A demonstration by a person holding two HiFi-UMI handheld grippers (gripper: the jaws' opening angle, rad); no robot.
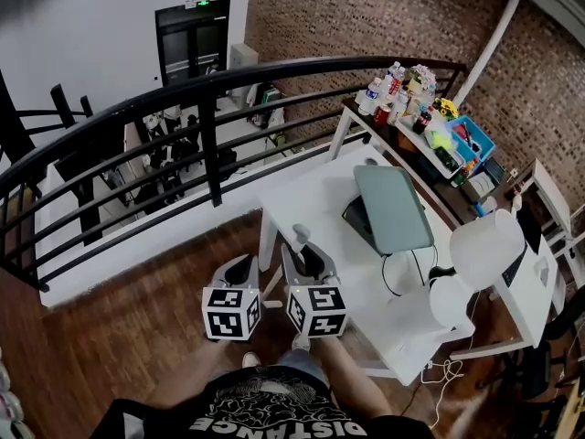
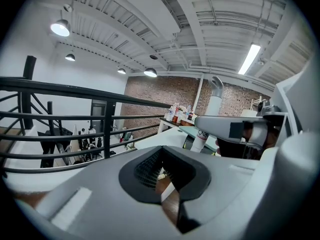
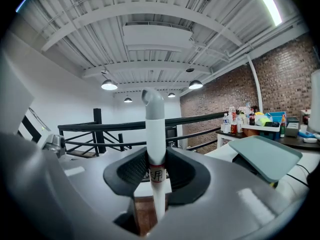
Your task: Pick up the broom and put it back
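Clamping the white broom handle (image 3: pixel 155 134) is the right gripper (image 3: pixel 156 171), with its ribbed black pads (image 3: pixel 131 170) pressed on either side of the pole. The handle stands upright between them. It's a smooth round tube with a grey hooked cap on top and a little red-edged label right at pad height. The bristle end doesn't show in any view, so I can't say where it sits.

The left gripper (image 2: pixel 165 171) has its jaws drawn together with nothing in them, just wood floor (image 1: pixel 137 327) showing through the notch.

From the head view both grippers sit side by side, low and close to the person, and only the handle's cap pokes up. That's also the only view with the checkered marker cubes (image 1: pixel 230 314).

The left gripper view catches the handle from the side instead. Both gripper views show the ribbed white ceiling and hanging dome lamps (image 3: pixel 109 85), which the head view misses.

Further out there's a black curved metal railing (image 1: pixel 210 90) and a white table (image 1: pixel 320 190) with a flat grey-green panel (image 1: pixel 393 204) lying on something black.

Against the brick wall (image 1: pixel 366 16), a blue bin (image 1: pixel 471 140) holds small colourful stuff too tiny to name, with a cluster of plastic bottles (image 1: pixel 388 90) just beside it.
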